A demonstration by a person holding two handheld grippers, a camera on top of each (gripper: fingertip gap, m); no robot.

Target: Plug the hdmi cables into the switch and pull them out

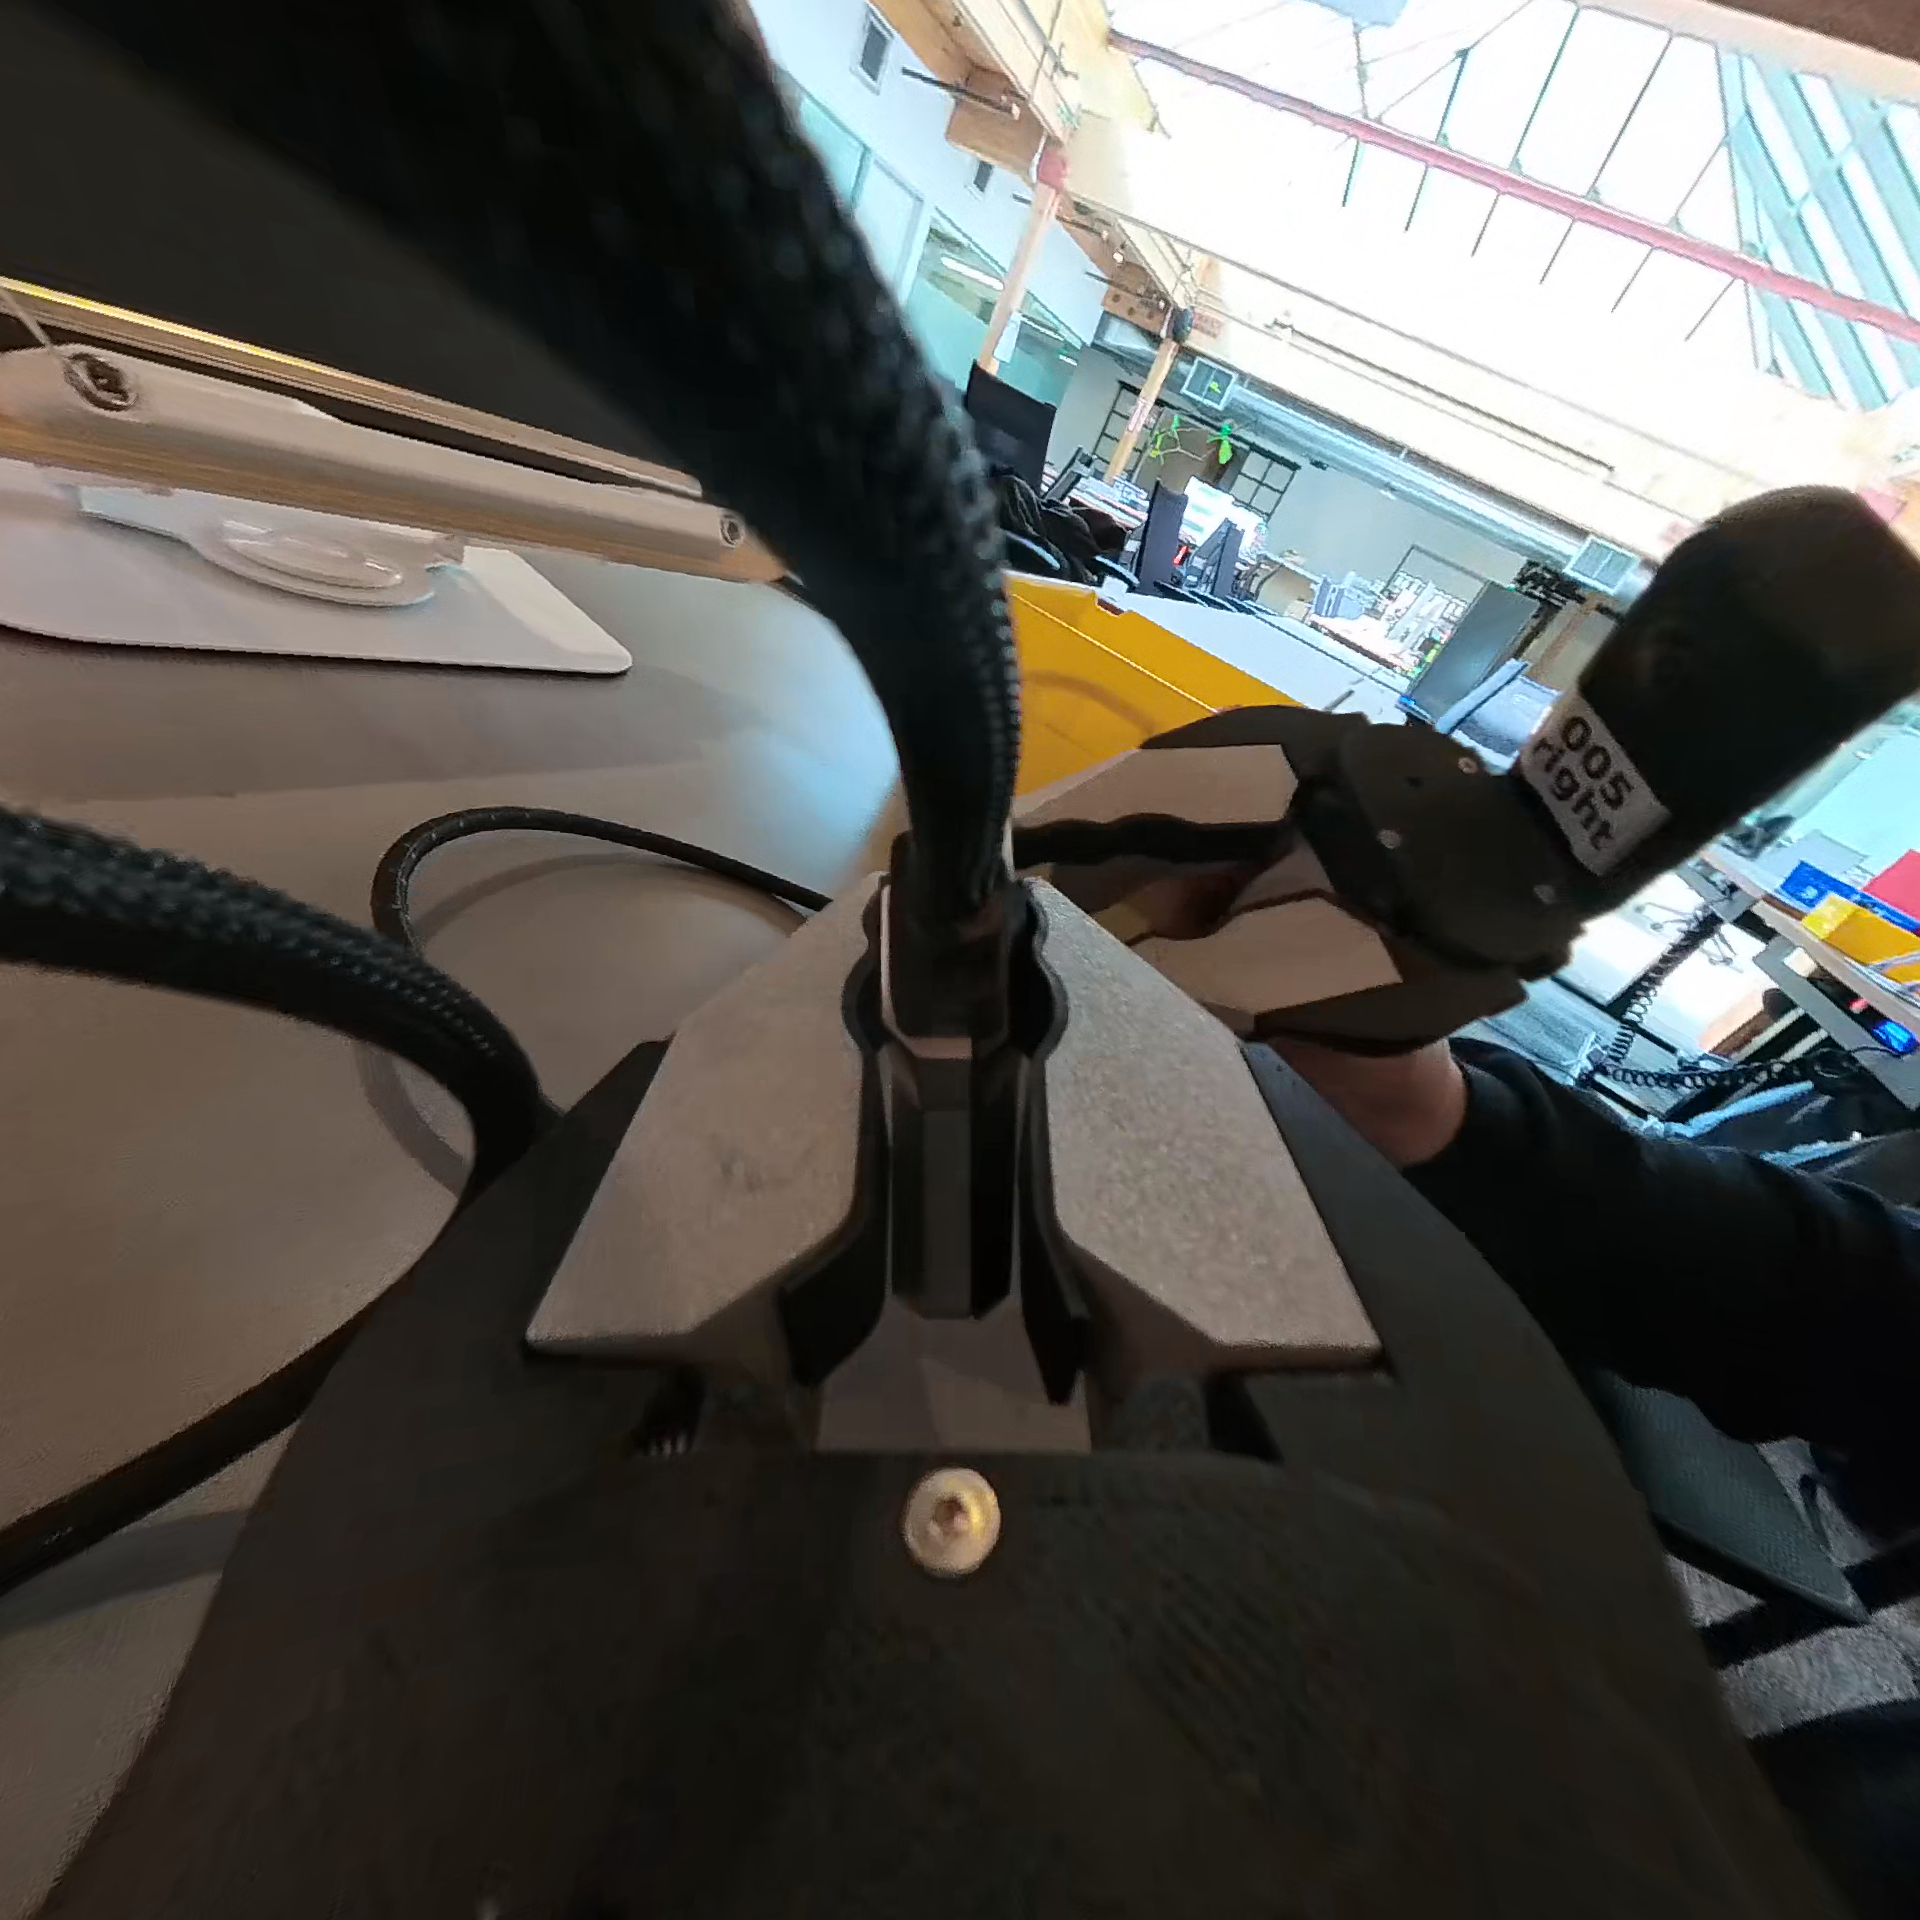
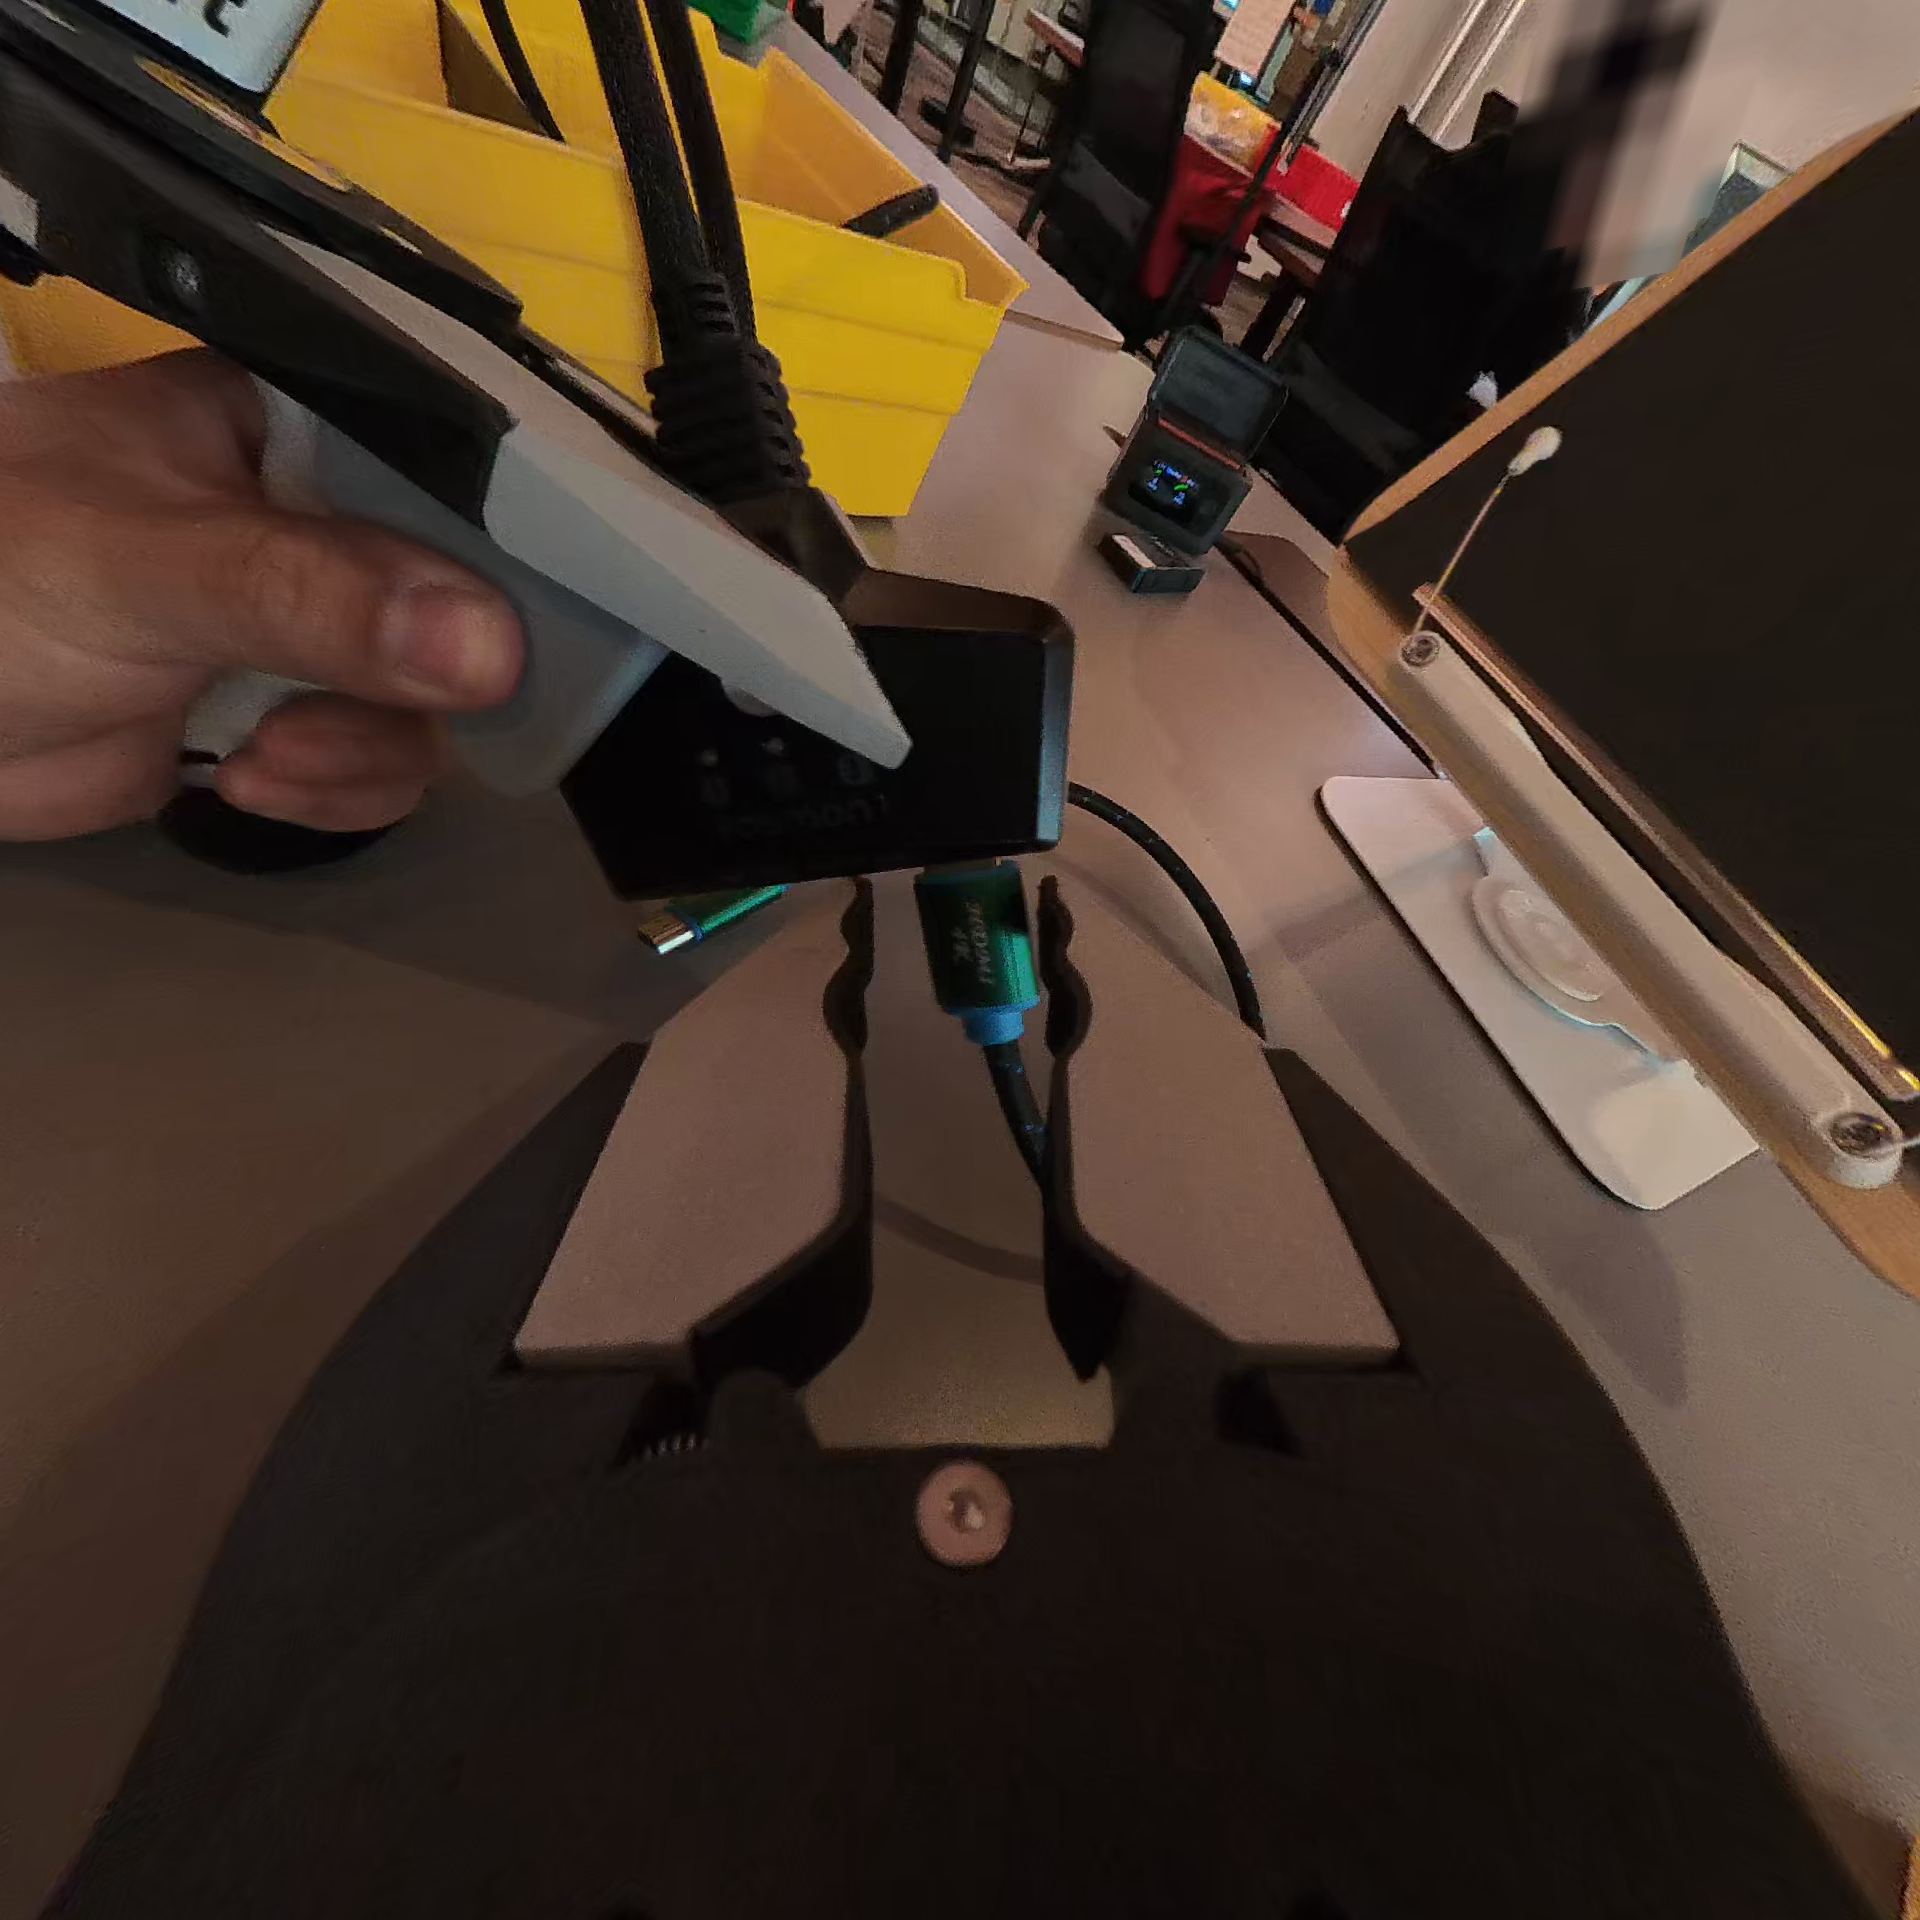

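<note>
Left wrist view: black-and-grey left gripper [image 1: 951, 1049] nearest the lens, jaws nearly closed on a slim black box edge-on, apparently the black rectangular hdmi switch [image 1: 940, 1174]. Thick black braided sleeved cable [image 1: 831, 436] rises out of its far end and arcs up toward the top left; a second braided run [image 1: 260, 935] loops over the grey desk [image 1: 208, 1195] at the left edge. Thinner black cord [image 1: 582, 826] curves behind. Right gripper [image 1: 1262, 914] sits just beyond on the right, a dark-sleeved arm [image 1: 1662, 1247] under it. White flat stand base [image 1: 499, 613] lies toward the desk's far left.

Right wrist view: right gripper [image 2: 951, 935] jaws partly open, straddling a green metal-shelled hdmi plug [image 2: 982, 951] with blue collar; they look just apart from it, contact cannot be told. That plug seems seated in the switch's near face. The switch [image 2: 966, 717] is clamped by the left gripper's grey finger [image 2: 707, 613], a bare hand [image 2: 208, 603] on the trigger. A second green plug [image 2: 707, 920] lies loose under the switch. Yellow plastic bin [image 2: 852, 312] sits toward the desk's far edge, with a small black device showing a lit screen [image 2: 1184, 468] beyond it.

Handling judgement: switch light, rigid, smooth-sided, likely to twist in the clamp. Plug shell is stiff and slick; grip the shell's flat sides, not the soft braided cord, and pull straight along the socket.
</note>
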